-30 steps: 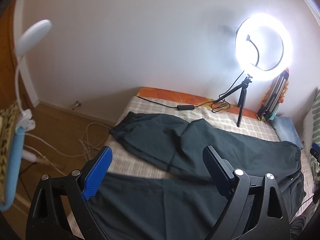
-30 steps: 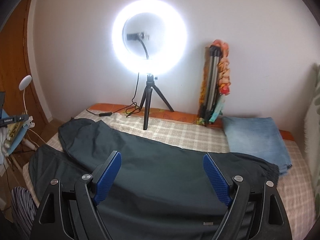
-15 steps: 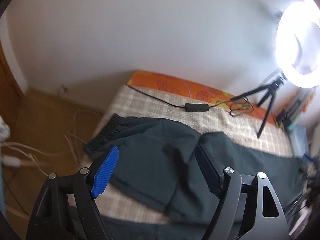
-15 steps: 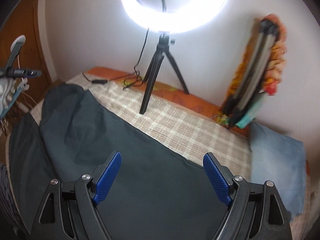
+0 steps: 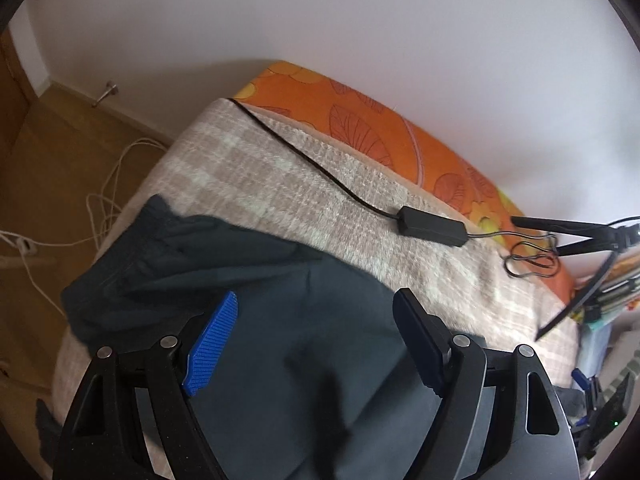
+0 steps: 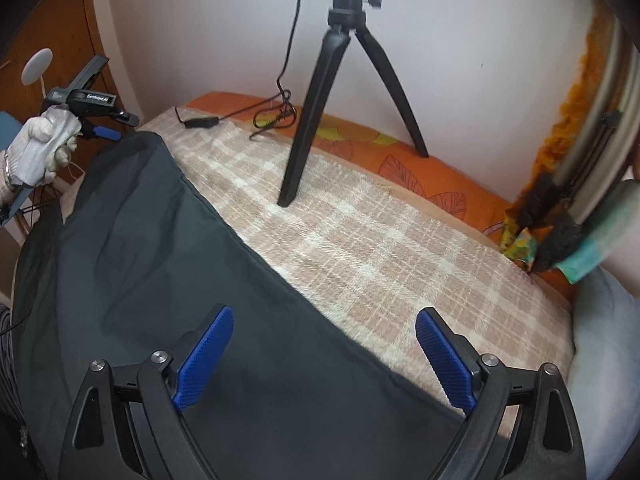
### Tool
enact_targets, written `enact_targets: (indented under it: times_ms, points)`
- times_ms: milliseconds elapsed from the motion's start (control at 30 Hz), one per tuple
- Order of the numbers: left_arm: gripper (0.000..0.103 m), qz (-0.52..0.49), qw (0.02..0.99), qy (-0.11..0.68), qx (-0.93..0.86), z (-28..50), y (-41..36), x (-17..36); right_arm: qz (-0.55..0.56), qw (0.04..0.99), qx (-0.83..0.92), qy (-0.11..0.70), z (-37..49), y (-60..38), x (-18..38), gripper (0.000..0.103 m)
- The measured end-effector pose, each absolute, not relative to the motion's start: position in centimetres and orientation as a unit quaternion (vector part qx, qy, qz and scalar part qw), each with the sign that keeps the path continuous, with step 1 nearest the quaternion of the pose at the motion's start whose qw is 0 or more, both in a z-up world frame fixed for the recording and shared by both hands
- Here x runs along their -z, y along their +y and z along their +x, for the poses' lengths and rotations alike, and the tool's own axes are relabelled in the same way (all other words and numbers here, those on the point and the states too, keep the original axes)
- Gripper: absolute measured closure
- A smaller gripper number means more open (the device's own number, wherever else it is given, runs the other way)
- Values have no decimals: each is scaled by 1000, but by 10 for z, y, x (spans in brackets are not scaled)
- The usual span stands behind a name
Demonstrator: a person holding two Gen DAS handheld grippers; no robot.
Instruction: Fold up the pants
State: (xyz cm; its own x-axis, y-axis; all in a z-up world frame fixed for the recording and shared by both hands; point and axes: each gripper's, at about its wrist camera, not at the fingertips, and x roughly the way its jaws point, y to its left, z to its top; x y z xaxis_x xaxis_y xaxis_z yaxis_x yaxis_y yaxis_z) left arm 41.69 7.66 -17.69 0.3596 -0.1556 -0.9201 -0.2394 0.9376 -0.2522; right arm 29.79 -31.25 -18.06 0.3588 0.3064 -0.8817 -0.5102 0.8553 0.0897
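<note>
Dark grey-green pants (image 5: 248, 280) lie spread on a checked blanket (image 5: 280, 184) on the bed. In the left wrist view the elastic cuff end (image 5: 132, 240) lies near the bed's left edge. My left gripper (image 5: 316, 320) is open and empty, hovering just above the pant leg. In the right wrist view the pants (image 6: 168, 280) fill the lower left. My right gripper (image 6: 324, 344) is open and empty above the pants' far edge. The left gripper (image 6: 108, 124), in a gloved hand, shows at far left.
A ring-light tripod (image 6: 320, 120) stands on the blanket, its cable and inline switch (image 5: 432, 226) trailing across the bed. An orange floral sheet (image 5: 360, 120) runs along the wall. Folded blue cloth (image 6: 608, 360) lies right. White cables (image 5: 100, 200) lie on the wooden floor.
Both grippers have moved forward and down toward the pants. The left view swung left toward the cuff end; the ring light left both views. Both grippers stayed open.
</note>
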Motion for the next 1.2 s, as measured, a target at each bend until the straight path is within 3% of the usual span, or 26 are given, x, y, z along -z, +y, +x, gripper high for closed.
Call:
enact_targets:
  times_ms: [500, 533, 633, 667, 700, 767, 833, 967, 1033, 1200]
  points:
    - [26, -134, 808, 570, -68, 444, 71, 204, -107, 768, -293, 560, 313, -320, 212, 8]
    - [29, -119, 813, 566, -71, 442, 68, 204, -119, 769, -293, 555, 310, -318, 212, 8]
    - [52, -89, 828, 547, -89, 437, 67, 203, -139, 769, -294, 551, 302, -312, 212, 11]
    - [65, -86, 833, 539, -90, 435, 67, 201, -143, 770, -293, 549, 299, -310, 211, 13]
    - [76, -81, 837, 535, -85, 434, 68, 200, -145, 770, -295, 548, 296, -309, 210, 19]
    - [84, -67, 840, 532, -76, 431, 68, 199, -149, 768, -301, 545, 288, -303, 206, 33]
    - [89, -63, 843, 529, -70, 428, 70, 199, -158, 766, -306, 543, 280, -297, 203, 58]
    - [97, -85, 847, 521, -60, 419, 81, 196, -183, 773, -288, 535, 266, -284, 202, 81]
    - [98, -97, 855, 505, -61, 412, 88, 190, -201, 780, -267, 530, 262, -281, 200, 99]
    - [98, -124, 862, 490, -40, 388, 92, 170, -189, 802, -259, 504, 247, -284, 174, 103]
